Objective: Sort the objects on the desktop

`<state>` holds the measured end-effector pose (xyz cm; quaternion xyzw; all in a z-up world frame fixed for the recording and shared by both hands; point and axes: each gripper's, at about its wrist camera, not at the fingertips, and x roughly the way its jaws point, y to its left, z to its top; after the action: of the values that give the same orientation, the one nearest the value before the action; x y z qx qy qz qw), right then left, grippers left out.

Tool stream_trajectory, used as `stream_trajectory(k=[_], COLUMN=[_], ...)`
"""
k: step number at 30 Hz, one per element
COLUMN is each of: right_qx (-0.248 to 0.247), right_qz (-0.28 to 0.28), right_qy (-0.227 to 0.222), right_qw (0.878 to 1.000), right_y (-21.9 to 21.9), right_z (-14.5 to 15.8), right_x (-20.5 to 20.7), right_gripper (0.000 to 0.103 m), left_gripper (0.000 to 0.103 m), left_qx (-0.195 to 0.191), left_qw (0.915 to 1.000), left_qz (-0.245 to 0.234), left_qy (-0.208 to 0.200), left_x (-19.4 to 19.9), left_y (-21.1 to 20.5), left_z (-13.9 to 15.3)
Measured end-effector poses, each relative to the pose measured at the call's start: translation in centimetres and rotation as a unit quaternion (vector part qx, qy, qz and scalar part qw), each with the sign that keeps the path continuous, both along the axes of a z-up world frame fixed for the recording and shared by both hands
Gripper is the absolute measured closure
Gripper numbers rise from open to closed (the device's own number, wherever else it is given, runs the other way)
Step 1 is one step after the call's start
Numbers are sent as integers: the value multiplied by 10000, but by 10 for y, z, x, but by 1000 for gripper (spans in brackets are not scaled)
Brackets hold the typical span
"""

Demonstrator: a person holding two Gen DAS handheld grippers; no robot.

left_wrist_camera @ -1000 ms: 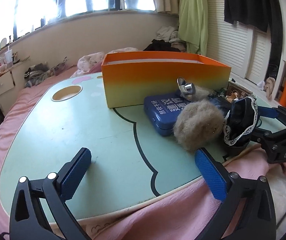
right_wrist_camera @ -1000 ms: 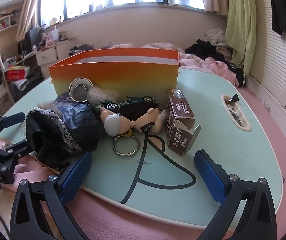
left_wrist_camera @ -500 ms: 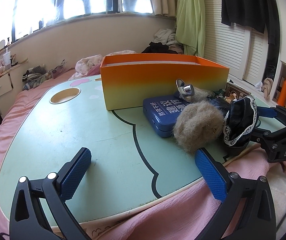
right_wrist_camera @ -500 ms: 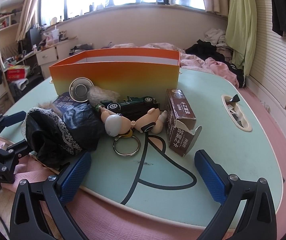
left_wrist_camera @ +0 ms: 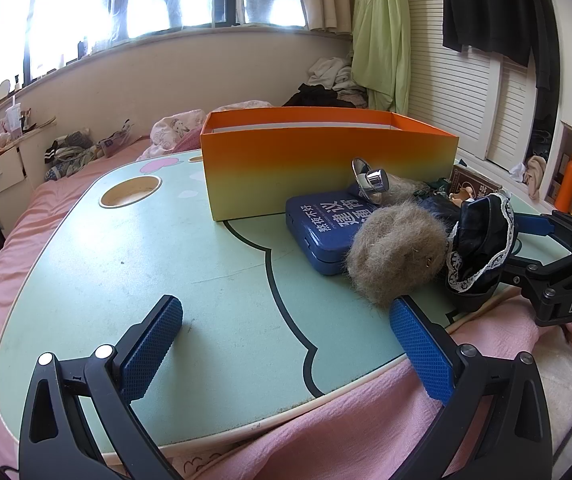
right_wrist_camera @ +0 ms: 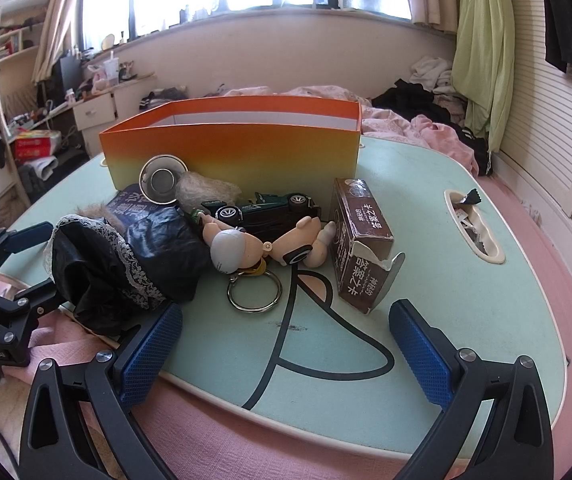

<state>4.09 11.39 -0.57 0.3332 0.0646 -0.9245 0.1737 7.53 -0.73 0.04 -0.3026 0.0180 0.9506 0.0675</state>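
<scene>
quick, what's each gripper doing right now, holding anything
Left gripper: open, holding nothing, over the green table.
Right gripper: open, holding nothing, near the keyring.

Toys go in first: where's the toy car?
Right wrist view, centre: the toy car lies before the orange box, between the strainer and brown carton.

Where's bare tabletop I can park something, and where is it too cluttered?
Free: the wide stretch left of the blue tin, between the round cup hole and the near edge; also the patch between the brown carton and the side slot. Crowded: in front of the orange box, around the toy car, doll keychain and fur ball.
</scene>
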Motion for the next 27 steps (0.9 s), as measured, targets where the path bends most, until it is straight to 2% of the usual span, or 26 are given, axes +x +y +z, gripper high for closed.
stream_trajectory(k=[15, 16, 18, 19, 21, 26, 27], right_qx=[-5, -6, 2, 0, 0, -4, -3], right_qz=[-2, -2, -1, -3, 2, 4, 3], right_qy=[2, 1, 2, 1, 2, 1, 1], right_qw=[10000, 10000, 10000, 10000, 10000, 10000, 10000], right_y=[0, 0, 0, 0, 0, -1, 0], right_z=[0, 0, 0, 0, 0, 0, 0], right_x=[0, 0, 0, 0, 1, 1, 1], right_gripper=[0, 0, 0, 0, 0, 0, 0], left_gripper=[1, 3, 24, 28, 30, 30, 35], left_qx=[-10, -40, -135, -165, -149, 440, 470], left_qw=[10000, 10000, 9998, 9997, 9993, 9963, 9959], left_qz=[19, 31, 12, -60, -251, -731, -768], left_qy=[39, 49, 130, 191, 228, 65, -14], left_x=[0, 1, 5, 7, 8, -14, -21], left_y=[-1, 0, 4, 8, 15, 30, 34], left_z=[1, 2, 7, 12, 21, 40, 40])
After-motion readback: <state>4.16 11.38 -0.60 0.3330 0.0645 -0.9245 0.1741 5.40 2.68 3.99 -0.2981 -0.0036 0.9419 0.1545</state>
